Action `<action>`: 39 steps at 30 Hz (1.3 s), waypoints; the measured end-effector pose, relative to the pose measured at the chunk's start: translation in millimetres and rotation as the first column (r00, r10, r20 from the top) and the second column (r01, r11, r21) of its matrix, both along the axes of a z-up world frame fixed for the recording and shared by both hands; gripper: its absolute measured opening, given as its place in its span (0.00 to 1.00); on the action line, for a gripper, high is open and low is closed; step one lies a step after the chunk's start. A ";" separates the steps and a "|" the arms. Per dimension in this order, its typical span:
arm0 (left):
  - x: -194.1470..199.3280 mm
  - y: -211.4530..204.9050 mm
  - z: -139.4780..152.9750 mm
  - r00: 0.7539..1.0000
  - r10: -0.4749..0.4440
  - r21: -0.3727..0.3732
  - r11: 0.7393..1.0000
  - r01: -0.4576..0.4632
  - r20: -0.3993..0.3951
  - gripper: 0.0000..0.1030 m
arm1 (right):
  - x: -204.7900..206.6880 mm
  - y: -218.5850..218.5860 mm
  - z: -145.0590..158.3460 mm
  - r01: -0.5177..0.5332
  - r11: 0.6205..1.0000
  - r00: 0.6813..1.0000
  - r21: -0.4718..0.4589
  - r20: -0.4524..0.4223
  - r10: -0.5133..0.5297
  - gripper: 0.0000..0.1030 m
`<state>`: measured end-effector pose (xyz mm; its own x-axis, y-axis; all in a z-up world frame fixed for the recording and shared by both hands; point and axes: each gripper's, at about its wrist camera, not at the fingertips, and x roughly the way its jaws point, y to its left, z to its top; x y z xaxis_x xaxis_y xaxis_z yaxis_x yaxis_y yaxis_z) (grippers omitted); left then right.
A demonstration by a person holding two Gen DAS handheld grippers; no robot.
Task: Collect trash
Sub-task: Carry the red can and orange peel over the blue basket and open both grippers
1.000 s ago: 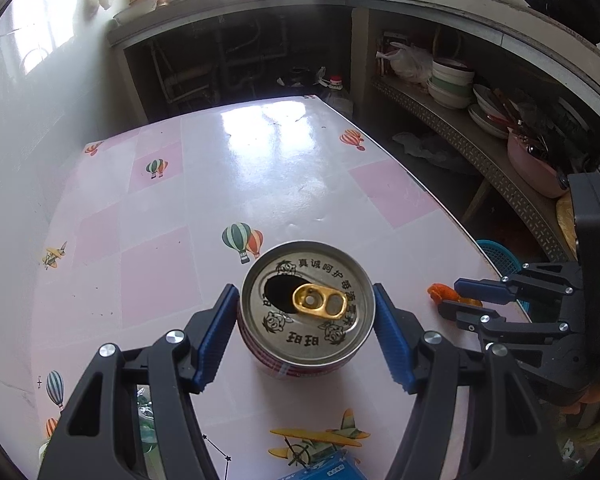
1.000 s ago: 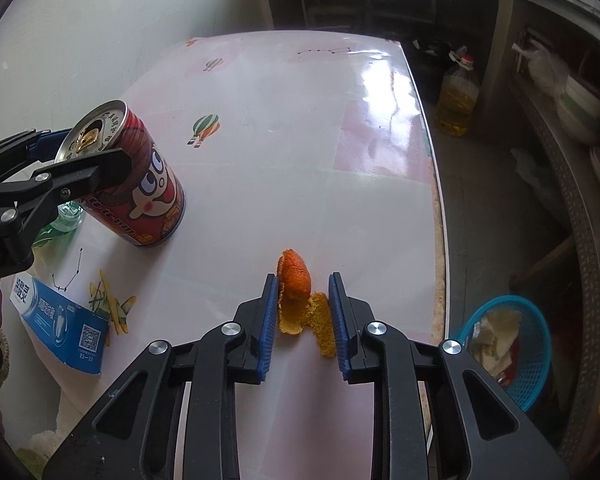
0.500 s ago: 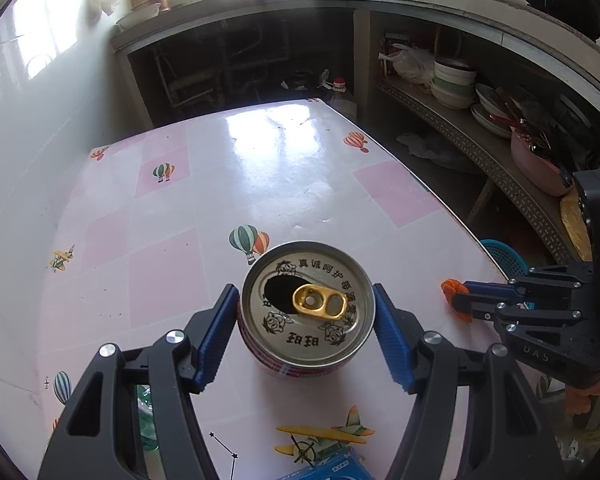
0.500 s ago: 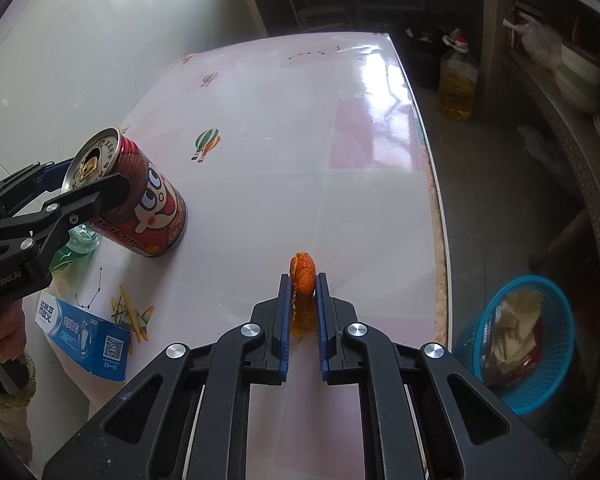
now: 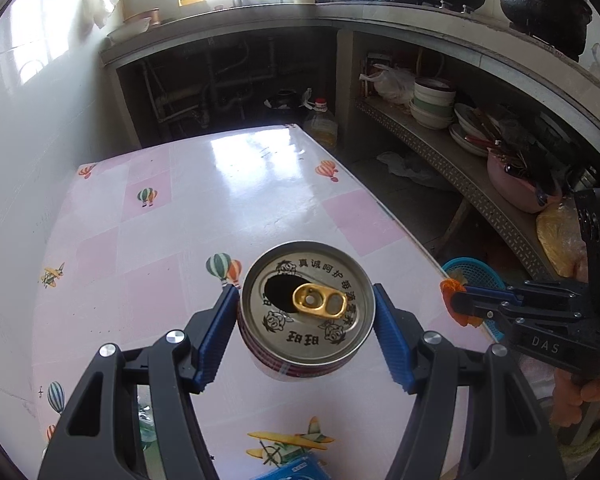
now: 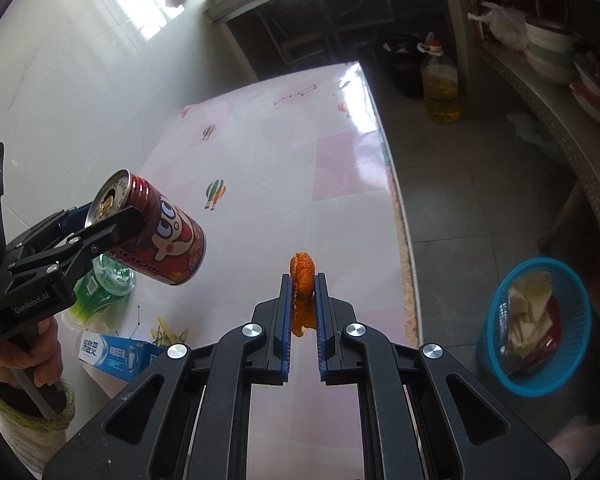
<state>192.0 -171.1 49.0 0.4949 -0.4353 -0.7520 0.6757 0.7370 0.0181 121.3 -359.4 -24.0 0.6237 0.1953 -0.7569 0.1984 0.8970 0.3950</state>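
Above pink-checked table (image 6: 284,184): opened red cartoon can (image 6: 156,236), curled orange peel (image 6: 302,276)

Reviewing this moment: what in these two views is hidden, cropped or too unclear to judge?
- Can contents: left wrist view shows only a dark opening.
- Toothpaste box: its right end is hidden behind the right gripper in the right wrist view; the left wrist view crops it at the bottom edge.
- Green plastic item: mostly hidden behind the can and left gripper; identity unclear.
- Blue basket contents: crumpled, indistinct.
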 end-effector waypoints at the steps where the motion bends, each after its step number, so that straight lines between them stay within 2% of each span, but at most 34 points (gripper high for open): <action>1: -2.8 -6.1 3.3 1.000 -0.014 -0.004 1.000 0.014 0.000 0.62 | -7.3 -7.7 4.3 0.024 1.000 1.000 0.008 0.016 -0.024 0.09; 4: -15.5 -29.4 14.5 0.998 -0.067 -0.025 0.997 0.067 0.005 0.62 | -33.0 -37.1 15.9 0.113 0.994 0.992 0.011 0.050 -0.113 0.09; 7: -32.2 -60.5 24.3 0.990 -0.139 -0.059 0.989 0.138 -0.008 0.62 | -66.8 -75.4 20.8 0.232 0.973 0.971 -0.011 0.059 -0.231 0.09; 9: -44.7 -85.1 28.0 0.981 -0.194 -0.076 0.978 0.192 -0.016 0.62 | -91.0 -101.6 16.9 0.317 0.948 0.948 -0.022 0.046 -0.315 0.09; 12: -61.1 -126.4 24.2 0.962 -0.269 -0.082 0.961 0.264 -0.057 0.62 | -133.3 -138.5 -2.1 0.443 0.896 0.896 -0.018 -0.014 -0.443 0.09; 16: -77.4 -185.0 2.9 0.921 -0.347 -0.082 0.938 0.337 -0.175 0.62 | -177.6 -162.1 -34.4 0.538 0.843 0.838 -0.016 -0.100 -0.537 0.09; 20: -94.4 -245.2 -30.6 0.888 -0.379 -0.019 0.922 0.387 -0.261 0.62 | -206.0 -169.9 -60.0 0.581 0.814 0.804 0.008 -0.163 -0.572 0.09; 23: -101.6 -284.6 -54.8 0.873 -0.370 0.019 0.918 0.396 -0.318 0.62 | -216.7 -174.9 -67.5 0.600 0.800 0.789 0.017 -0.181 -0.588 0.09; 27: -104.9 -326.2 -75.9 0.878 -0.345 -0.001 0.931 0.365 -0.331 0.65 | -226.6 -181.4 -73.7 0.617 0.786 0.776 0.035 -0.189 -0.601 0.09; 28: -104.9 -333.7 -78.6 0.886 -0.337 -0.011 0.936 0.352 -0.318 0.72 | -229.6 -183.8 -75.5 0.619 0.784 0.775 0.038 -0.191 -0.602 0.09; 30: -106.7 -342.0 -82.9 0.905 -0.314 -0.017 0.946 0.323 -0.288 0.75 | -235.6 -185.7 -78.0 0.623 0.781 0.773 0.048 -0.191 -0.605 0.09; 35: -108.5 -331.1 -84.0 0.907 -0.306 -0.042 0.951 0.307 -0.290 0.75 | -238.1 -188.1 -88.0 0.624 0.779 0.772 0.060 -0.202 -0.603 0.09; 39: -108.1 -307.3 -71.0 0.913 -0.311 -0.053 0.950 0.309 -0.265 0.75 | -231.9 -190.8 -99.7 0.620 0.782 0.772 0.059 -0.226 -0.594 0.09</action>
<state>84.0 -478.4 -22.0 0.1158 -0.5424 -0.8321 0.8490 0.4889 -0.2005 -110.6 -550.2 -123.7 0.4955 -0.0772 -0.8651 0.7650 0.5105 0.3926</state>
